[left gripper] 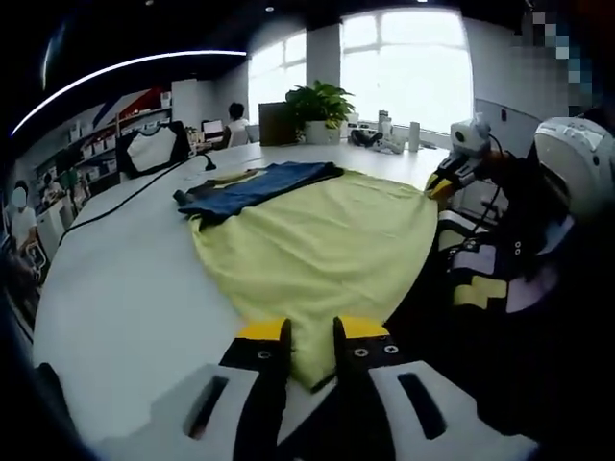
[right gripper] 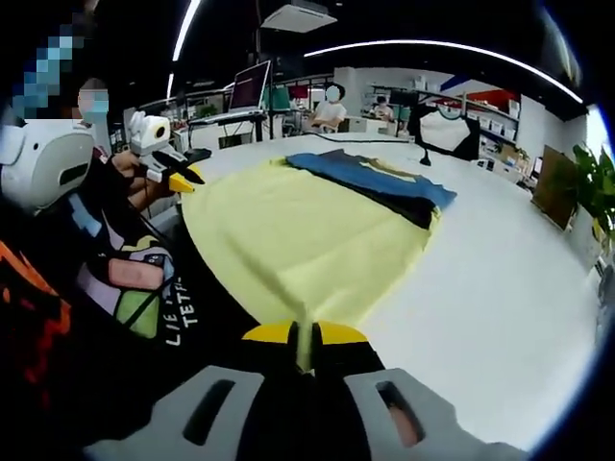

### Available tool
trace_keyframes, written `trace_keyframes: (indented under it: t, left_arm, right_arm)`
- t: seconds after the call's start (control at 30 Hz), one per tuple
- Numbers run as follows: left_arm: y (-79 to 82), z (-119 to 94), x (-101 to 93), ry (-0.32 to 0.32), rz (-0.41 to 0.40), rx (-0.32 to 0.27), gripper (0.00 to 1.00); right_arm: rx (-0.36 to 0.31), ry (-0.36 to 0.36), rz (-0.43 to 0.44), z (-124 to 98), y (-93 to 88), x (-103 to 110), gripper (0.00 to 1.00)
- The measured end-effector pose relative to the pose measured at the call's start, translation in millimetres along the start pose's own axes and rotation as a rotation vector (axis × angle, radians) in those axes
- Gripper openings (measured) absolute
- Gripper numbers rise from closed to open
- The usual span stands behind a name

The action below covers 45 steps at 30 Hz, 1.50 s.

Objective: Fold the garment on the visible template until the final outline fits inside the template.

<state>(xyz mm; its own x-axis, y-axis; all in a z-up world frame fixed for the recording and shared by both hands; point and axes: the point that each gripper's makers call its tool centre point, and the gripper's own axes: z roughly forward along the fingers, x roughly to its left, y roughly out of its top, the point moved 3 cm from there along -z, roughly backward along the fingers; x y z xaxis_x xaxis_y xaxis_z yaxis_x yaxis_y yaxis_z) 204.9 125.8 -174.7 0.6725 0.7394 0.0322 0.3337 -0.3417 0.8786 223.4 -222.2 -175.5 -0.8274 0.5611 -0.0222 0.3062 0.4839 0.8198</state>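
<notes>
A large pale-yellow garment [left gripper: 327, 240] [right gripper: 288, 230] lies spread flat on the white table [left gripper: 125, 288] [right gripper: 500, 279]. A blue and dark garment [left gripper: 259, 187] [right gripper: 384, 182] lies across its far end. The near corner of the yellow garment runs in between the jaws of my left gripper [left gripper: 313, 331], which stand a little apart. My right gripper [right gripper: 304, 336] is shut on the other near corner, with a thin fold of cloth pinched between its yellow tips. Each gripper also shows in the other's view, at its corner of the cloth: the right gripper [left gripper: 444, 184] and the left gripper [right gripper: 183, 177].
The person holding the grippers stands at the table's near edge in dark patterned clothes [left gripper: 490, 279] [right gripper: 135, 288]. A black cable [left gripper: 125, 197] and a small black stand [right gripper: 423, 154] sit on the table beyond the garments. A potted plant [left gripper: 317, 106] and desks with people are behind.
</notes>
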Motion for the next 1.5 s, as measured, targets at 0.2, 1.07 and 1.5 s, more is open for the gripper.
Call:
trace_keyframes:
  t: [0.2,1.07,1.5]
  left_arm:
    - [-0.3,-0.4,2.3,0.019,0.054,0.002,0.01]
    - [7.4,8.0,-8.9,-0.044,0.045,-0.084,0.45]
    - [5.4,17.7,-8.0,-0.017,-0.045,-0.175,0.37]
  right_arm:
    - [0.003,-0.022,-0.029,0.3,0.3,0.4,0.01]
    - [0.017,-0.028,-0.018,1.3,1.9,-1.7,0.0]
    - [0.012,-0.021,-0.003,1.3,1.6,-3.7,0.01]
